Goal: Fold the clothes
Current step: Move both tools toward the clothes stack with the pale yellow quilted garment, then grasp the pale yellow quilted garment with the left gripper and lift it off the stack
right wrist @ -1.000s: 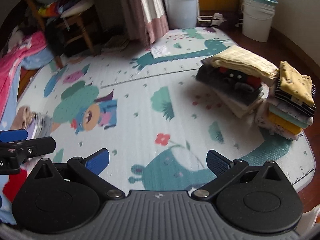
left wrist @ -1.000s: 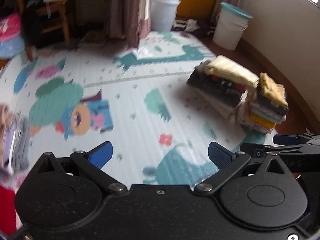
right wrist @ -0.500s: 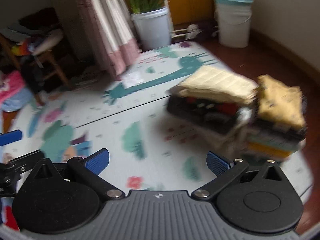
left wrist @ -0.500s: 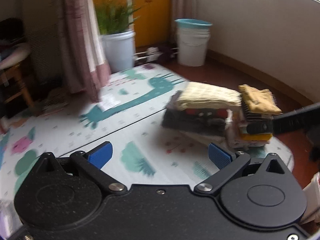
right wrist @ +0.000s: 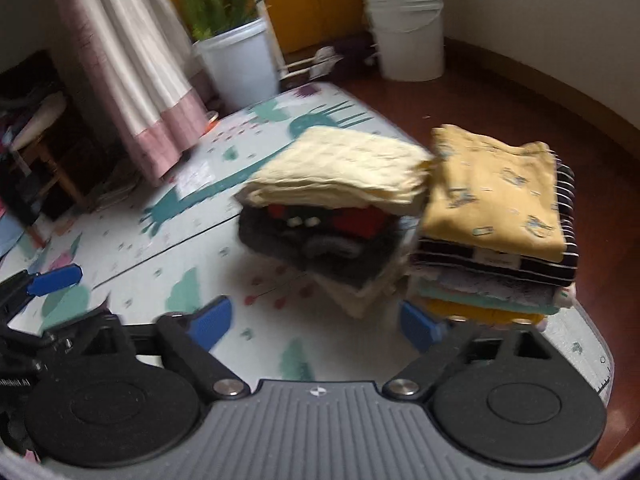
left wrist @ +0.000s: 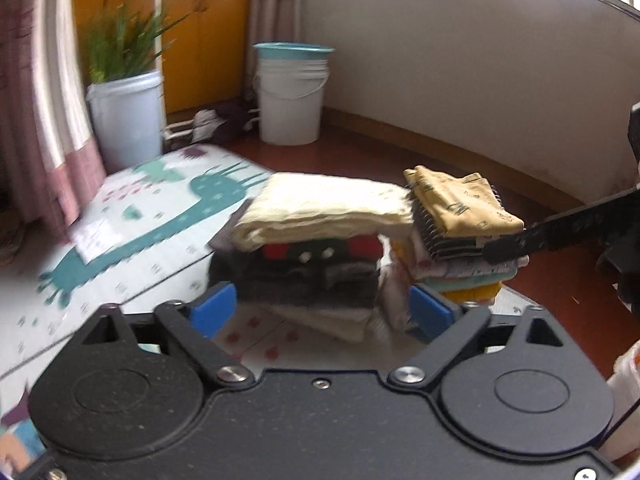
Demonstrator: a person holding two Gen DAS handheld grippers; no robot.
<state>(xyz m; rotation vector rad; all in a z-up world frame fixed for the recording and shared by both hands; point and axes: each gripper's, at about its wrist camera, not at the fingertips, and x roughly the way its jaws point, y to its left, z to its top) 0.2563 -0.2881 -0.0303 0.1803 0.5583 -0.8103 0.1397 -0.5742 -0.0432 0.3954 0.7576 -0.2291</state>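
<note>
My right gripper [right wrist: 316, 322] is hovering with its blue-tipped jaws spread wide and nothing between them, facing two stacks of folded clothes sitting on the play mat [right wrist: 180, 256]. The pale yellow-topped stack [right wrist: 340, 168] is sitting just beside the mustard-topped stack [right wrist: 496, 196]. My left gripper [right wrist: 52, 280] is poking in at the left edge. A white bucket [right wrist: 408, 36] is standing beyond.

Play mat [right wrist: 168, 240] — two folded-clothes stacks [right wrist: 492, 216] on it
</note>
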